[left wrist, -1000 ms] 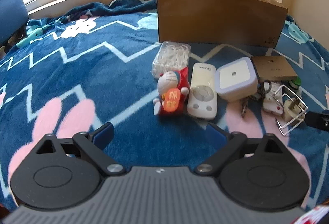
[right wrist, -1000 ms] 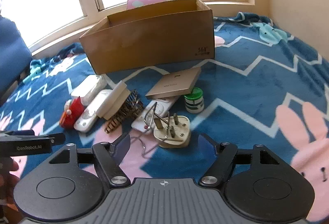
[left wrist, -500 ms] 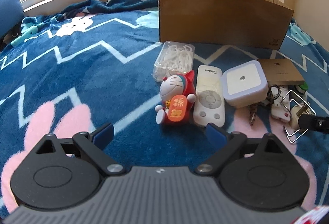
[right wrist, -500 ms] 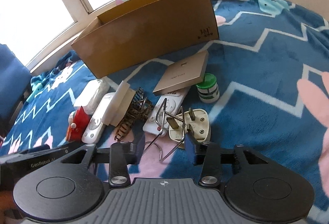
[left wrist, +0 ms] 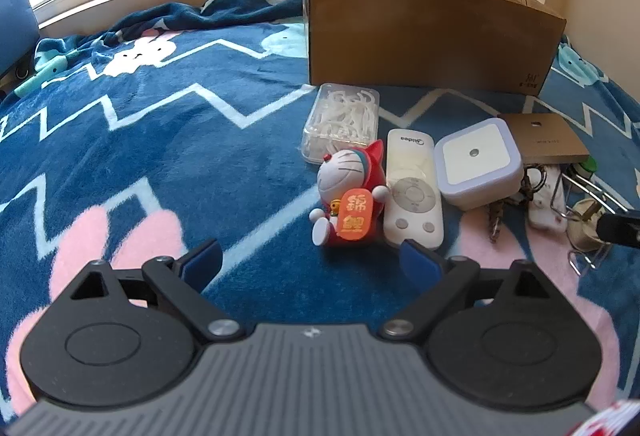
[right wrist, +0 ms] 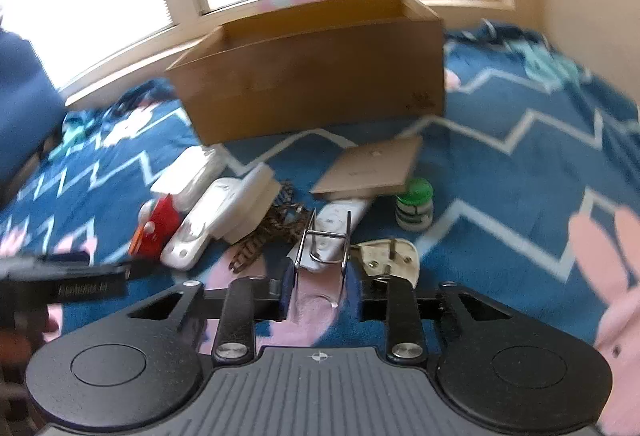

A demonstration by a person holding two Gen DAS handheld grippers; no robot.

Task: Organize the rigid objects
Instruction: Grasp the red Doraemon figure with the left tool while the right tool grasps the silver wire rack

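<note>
In the right wrist view my right gripper point(right wrist: 320, 276) is shut on a bent metal wire rack point(right wrist: 326, 244), its pads pressing the wire's two sides. A cream wall plug point(right wrist: 390, 260) lies prongs-up just to the right of it, on the blanket. Behind stands an open cardboard box point(right wrist: 320, 76). My left gripper point(left wrist: 310, 256) is open and holds nothing, just short of a red and white cat figurine point(left wrist: 348, 204). A white remote point(left wrist: 412, 192) and a square night light point(left wrist: 478, 164) lie right of the figurine. The wire rack point(left wrist: 576, 192) shows at the far right.
A clear box of floss picks point(left wrist: 342, 120) lies in front of the cardboard box point(left wrist: 432, 40). A flat tan box point(right wrist: 372, 168), a green-capped jar point(right wrist: 414, 204), a second small remote point(right wrist: 340, 216) and a brown patterned clip point(right wrist: 260, 244) crowd the pile. Blue patterned blanket point(left wrist: 160, 156) spreads left.
My right gripper's jaws have come together from wide apart onto the wire rack, and its view has shifted and blurred. The left gripper has stayed open and nearly still.
</note>
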